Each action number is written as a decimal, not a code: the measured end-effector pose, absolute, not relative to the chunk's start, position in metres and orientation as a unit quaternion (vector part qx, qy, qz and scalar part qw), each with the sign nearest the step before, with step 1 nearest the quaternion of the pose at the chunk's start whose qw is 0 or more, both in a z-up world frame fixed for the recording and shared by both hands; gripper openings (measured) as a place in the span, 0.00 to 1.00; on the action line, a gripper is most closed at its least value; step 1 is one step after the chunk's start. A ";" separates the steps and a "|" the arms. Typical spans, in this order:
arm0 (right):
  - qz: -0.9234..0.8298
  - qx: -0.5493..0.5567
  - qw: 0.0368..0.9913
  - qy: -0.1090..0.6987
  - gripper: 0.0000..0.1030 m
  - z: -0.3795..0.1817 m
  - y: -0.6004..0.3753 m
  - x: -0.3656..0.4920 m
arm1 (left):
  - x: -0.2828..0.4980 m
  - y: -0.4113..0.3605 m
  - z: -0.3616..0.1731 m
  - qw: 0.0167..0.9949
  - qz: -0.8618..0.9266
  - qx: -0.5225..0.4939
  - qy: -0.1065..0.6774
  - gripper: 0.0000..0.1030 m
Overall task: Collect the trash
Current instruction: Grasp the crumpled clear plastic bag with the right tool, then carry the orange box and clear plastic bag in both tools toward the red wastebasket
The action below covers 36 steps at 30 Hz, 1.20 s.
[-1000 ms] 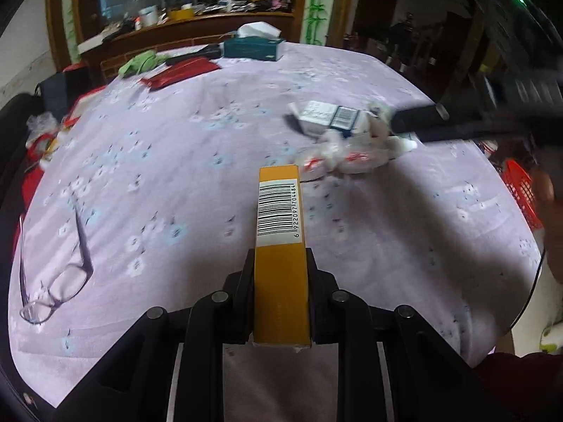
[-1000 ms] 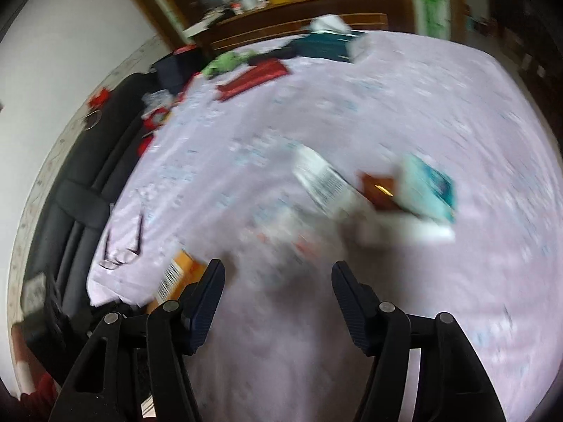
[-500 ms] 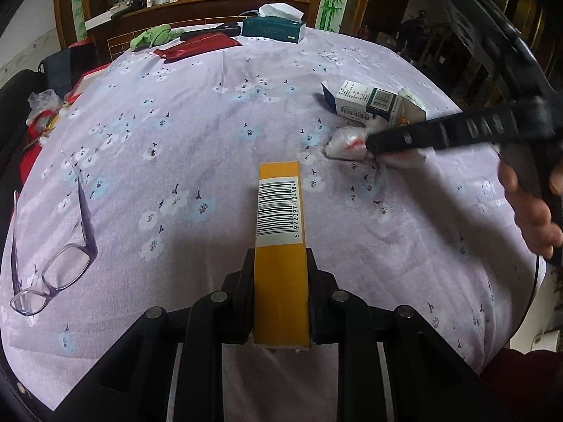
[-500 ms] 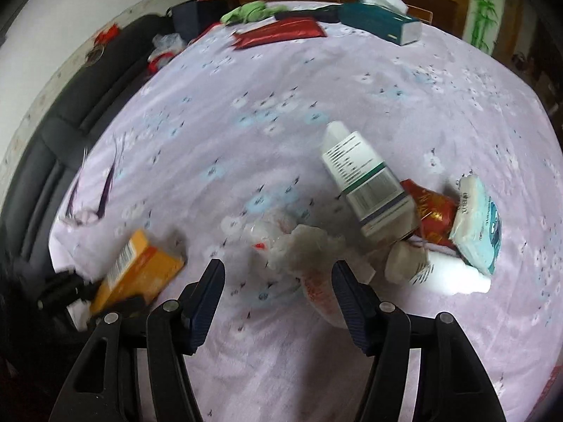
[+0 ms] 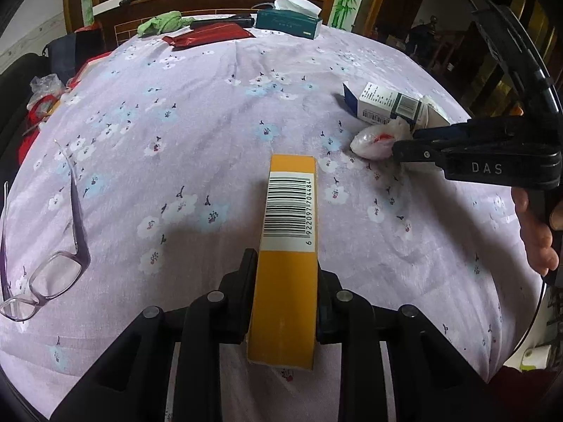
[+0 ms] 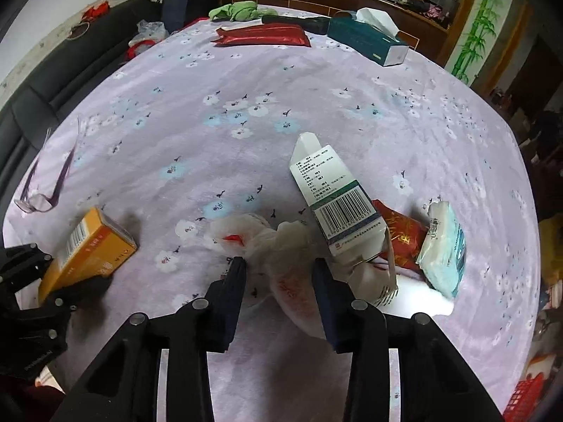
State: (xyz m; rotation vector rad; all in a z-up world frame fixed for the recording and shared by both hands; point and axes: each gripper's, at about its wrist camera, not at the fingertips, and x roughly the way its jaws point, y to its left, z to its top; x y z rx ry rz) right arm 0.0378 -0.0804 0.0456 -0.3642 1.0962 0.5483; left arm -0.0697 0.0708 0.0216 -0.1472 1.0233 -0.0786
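My left gripper [image 5: 285, 263] is shut on an orange box [image 5: 288, 242] with a barcode, held just above the lilac flowered tablecloth [image 5: 197, 112]. The same orange box [image 6: 95, 246] shows at the left of the right wrist view. My right gripper [image 6: 279, 274] is down on the cloth, half closed, with a crumpled white plastic bag [image 6: 278, 246] printed in red between its fingers. That bag [image 5: 376, 142] lies at the right gripper's tip in the left wrist view. Just right of the bag lie a white medicine box [image 6: 334, 204], a red packet [image 6: 401, 239] and a pale blue tissue pack [image 6: 445, 246].
Purple-framed glasses [image 5: 52, 274] lie near the left table edge. At the far side are a teal tissue box [image 6: 366, 42], a red pouch [image 6: 264, 33] and a green cloth [image 6: 235, 10]. A black sofa [image 6: 52, 81] borders the left. A hand [image 5: 535, 232] holds the right gripper's handle.
My right gripper has moved forward and down over the plastic bag, and its fingers have narrowed around it. The left gripper still holds the orange box, almost unmoved.
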 end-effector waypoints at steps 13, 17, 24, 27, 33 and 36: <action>0.228 -0.044 0.825 0.515 0.33 0.084 -0.129 -0.007 | -0.075 0.034 0.054 0.889 -0.048 -0.044 0.454 0.23; 0.181 -0.016 0.835 0.520 0.33 0.085 -0.162 -0.034 | -0.072 0.011 0.063 0.889 -0.052 -0.029 0.453 0.23; 0.103 0.023 0.852 0.512 0.33 0.092 -0.228 -0.060 | -0.065 -0.045 0.072 0.887 -0.081 0.006 0.454 0.23; 0.075 0.040 0.856 0.510 0.33 0.096 -0.257 -0.068 | -0.064 -0.073 0.075 0.887 -0.096 0.029 0.451 0.23; 0.046 0.060 0.857 0.510 0.33 0.097 -0.297 -0.081 | -0.064 -0.126 0.082 0.886 -0.133 0.070 0.439 0.23; 0.030 0.074 0.859 0.505 0.33 0.100 -0.318 -0.088 | -0.062 -0.148 0.084 0.884 -0.149 0.087 0.435 0.23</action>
